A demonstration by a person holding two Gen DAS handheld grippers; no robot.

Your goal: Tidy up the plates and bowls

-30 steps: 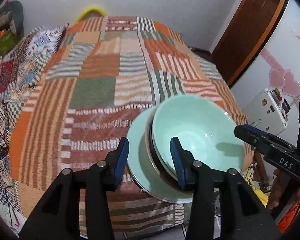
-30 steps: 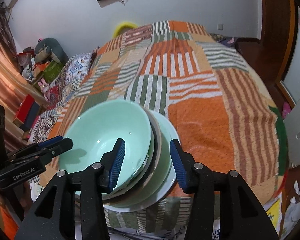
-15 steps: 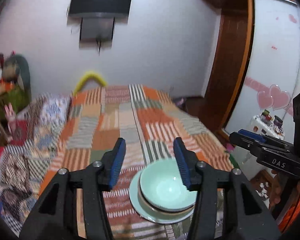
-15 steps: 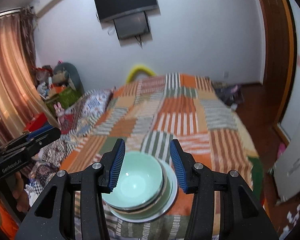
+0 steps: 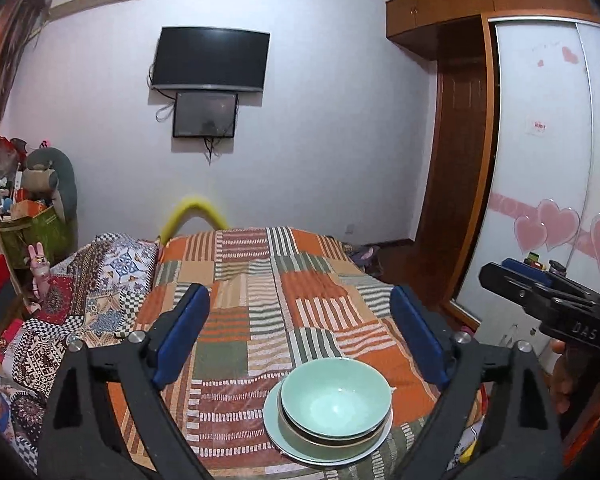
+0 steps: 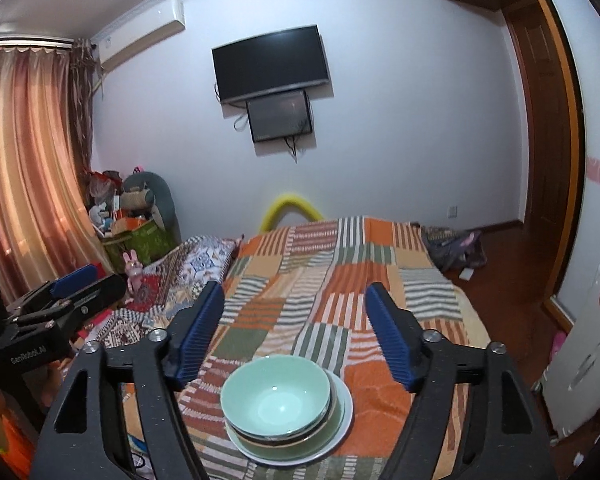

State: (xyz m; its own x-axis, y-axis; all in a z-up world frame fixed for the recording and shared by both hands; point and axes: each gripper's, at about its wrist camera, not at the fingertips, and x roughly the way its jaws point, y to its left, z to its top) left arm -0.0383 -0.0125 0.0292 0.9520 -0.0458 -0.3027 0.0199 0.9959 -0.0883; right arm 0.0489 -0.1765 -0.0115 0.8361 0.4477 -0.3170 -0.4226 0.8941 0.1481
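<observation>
A pale green bowl (image 5: 336, 398) sits on top of a stack of dishes: a darker-rimmed bowl under it and a pale green plate (image 5: 284, 440) at the bottom, on the near end of the patchwork bed (image 5: 260, 280). The stack also shows in the right wrist view, bowl (image 6: 276, 398) and plate (image 6: 340, 420). My left gripper (image 5: 300, 336) is open and empty, held above and behind the stack. My right gripper (image 6: 294, 336) is open and empty, likewise back from the stack. Each gripper shows at the edge of the other's view.
The bed's patchwork cover (image 6: 340, 272) stretches toward the far wall with a TV (image 5: 210, 60). Cluttered bags and toys (image 5: 28, 216) stand at the left. A wardrobe with heart stickers (image 5: 548, 200) and a wooden door (image 6: 540, 160) are at the right.
Both grippers have pulled up and back from the stack and opened wider. The bowl and plates stay on the bed.
</observation>
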